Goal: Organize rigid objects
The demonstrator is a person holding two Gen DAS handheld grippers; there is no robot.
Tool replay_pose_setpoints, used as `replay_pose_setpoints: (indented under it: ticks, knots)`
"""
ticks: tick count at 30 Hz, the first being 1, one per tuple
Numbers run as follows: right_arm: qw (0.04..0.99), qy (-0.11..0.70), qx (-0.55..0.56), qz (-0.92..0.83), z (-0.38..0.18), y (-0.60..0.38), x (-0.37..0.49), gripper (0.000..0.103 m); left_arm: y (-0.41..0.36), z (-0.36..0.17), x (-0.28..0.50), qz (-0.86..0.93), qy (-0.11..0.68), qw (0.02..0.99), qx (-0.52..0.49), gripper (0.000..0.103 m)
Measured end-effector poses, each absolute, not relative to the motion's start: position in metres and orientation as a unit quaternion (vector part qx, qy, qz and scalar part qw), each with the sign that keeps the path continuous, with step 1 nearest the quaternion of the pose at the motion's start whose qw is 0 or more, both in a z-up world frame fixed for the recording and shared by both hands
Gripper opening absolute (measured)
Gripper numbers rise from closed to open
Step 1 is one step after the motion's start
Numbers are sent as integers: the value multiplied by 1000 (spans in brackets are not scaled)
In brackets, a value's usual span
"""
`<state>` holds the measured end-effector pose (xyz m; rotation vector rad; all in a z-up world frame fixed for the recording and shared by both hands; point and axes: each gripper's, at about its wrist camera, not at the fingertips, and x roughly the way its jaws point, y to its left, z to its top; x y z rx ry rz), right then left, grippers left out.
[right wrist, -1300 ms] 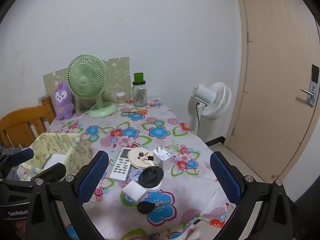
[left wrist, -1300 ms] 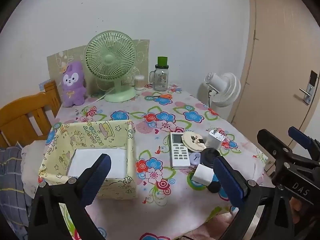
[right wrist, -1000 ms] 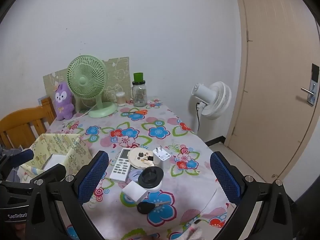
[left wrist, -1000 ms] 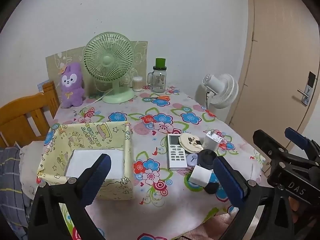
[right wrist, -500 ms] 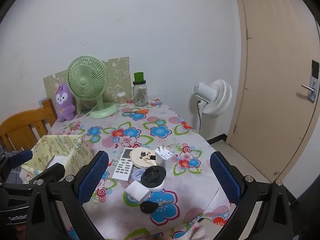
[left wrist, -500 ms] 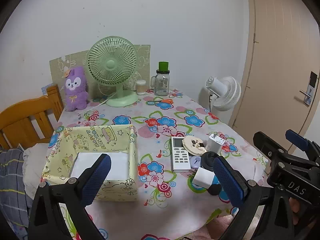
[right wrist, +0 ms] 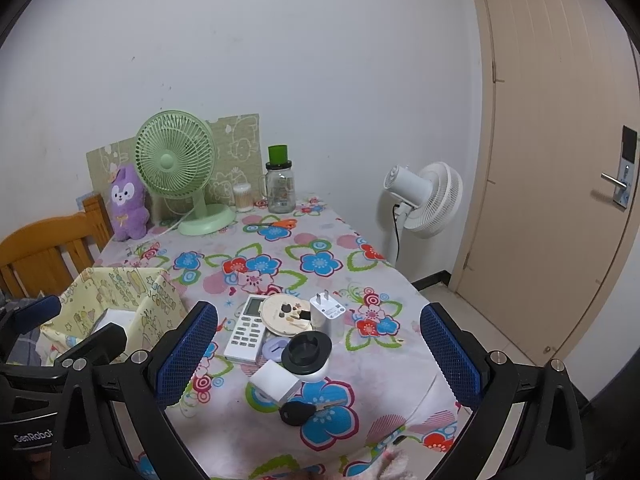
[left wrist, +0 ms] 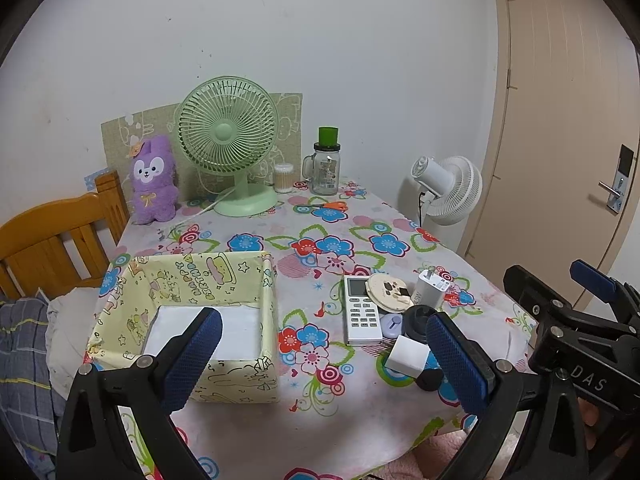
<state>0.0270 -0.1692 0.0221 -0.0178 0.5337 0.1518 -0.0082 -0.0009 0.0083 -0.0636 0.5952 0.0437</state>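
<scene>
Remote (left wrist: pixel 362 314) between box (left wrist: pixel 269 304) and charger (left wrist: pixel 430 289), apart.

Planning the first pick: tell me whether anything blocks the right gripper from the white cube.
Nothing visible does. The right gripper is open above the table's near edge, and the white cube lies at the front of the cluster, with only the black key nearer, beside it.

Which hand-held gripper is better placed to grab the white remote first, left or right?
Probably the right hand-held gripper: its open jaws already frame the white remote and the clutter beside it. The left hand-held gripper sits nearer the yellow box.
</scene>
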Motion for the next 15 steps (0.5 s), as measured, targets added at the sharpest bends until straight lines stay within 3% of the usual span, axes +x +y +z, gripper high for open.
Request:
replay_pose_setpoints:
  ticks: [15]
  knots:
    - [963, 259, -13, 68, 23, -169, 24, 102, -1, 9, -10, 26, 293, 955, -30, 103]
